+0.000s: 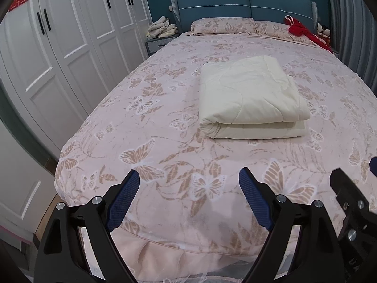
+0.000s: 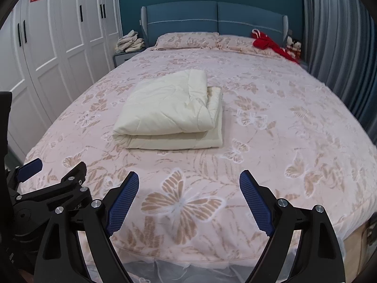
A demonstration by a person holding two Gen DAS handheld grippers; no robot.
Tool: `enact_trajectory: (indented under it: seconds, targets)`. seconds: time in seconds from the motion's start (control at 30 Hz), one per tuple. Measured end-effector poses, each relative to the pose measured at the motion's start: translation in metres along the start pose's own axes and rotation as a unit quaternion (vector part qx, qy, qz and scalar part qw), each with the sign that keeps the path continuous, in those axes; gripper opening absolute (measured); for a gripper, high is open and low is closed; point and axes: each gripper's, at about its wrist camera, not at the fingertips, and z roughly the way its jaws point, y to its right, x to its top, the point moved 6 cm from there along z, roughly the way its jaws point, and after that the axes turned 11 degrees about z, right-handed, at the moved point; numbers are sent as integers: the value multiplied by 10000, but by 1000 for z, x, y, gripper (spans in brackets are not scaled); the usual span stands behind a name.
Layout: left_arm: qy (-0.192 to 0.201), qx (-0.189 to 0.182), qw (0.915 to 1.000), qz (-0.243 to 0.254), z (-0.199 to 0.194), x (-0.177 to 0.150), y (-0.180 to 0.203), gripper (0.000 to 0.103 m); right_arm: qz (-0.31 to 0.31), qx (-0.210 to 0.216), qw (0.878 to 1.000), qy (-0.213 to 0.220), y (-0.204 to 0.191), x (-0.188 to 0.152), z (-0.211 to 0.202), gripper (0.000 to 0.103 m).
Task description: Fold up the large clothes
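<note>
A cream quilted blanket [image 1: 249, 99] lies folded into a thick rectangle on the middle of the bed; it also shows in the right wrist view [image 2: 172, 113]. My left gripper [image 1: 189, 176] is open and empty above the foot end of the bed, well short of the blanket. My right gripper [image 2: 189, 176] is open and empty too, beside the left one at the foot end. The right gripper's body shows at the right edge of the left wrist view [image 1: 351, 195]. The left gripper's body shows at the left edge of the right wrist view [image 2: 51, 188].
The bed [image 1: 165, 129] has a pink butterfly-print cover and two pillows [image 1: 221, 26] at a blue headboard. A red garment [image 1: 304, 31] lies at the far right corner. White wardrobes [image 1: 59, 47] line the left side. A nightstand with piled cloths [image 1: 162, 29] stands beside the headboard. Grey curtains [image 2: 341, 47] hang at right.
</note>
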Motion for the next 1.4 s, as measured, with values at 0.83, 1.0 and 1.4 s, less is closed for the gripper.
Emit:
enact_trajectory:
  seconds: [0.83, 1.0, 1.4]
  targets:
    - [-108, -19, 9999, 57, 22, 8, 2, 85, 124, -78, 9998, -130, 6, 3, 22, 86]
    - [-112, -13, 9999, -4, 22, 8, -2, 85, 51, -125, 9999, -99, 6, 2, 21, 86]
    - [-194, -64, 9998, -55, 25, 6, -5, 85, -27, -74, 9998, -179, -2, -3, 23, 86]
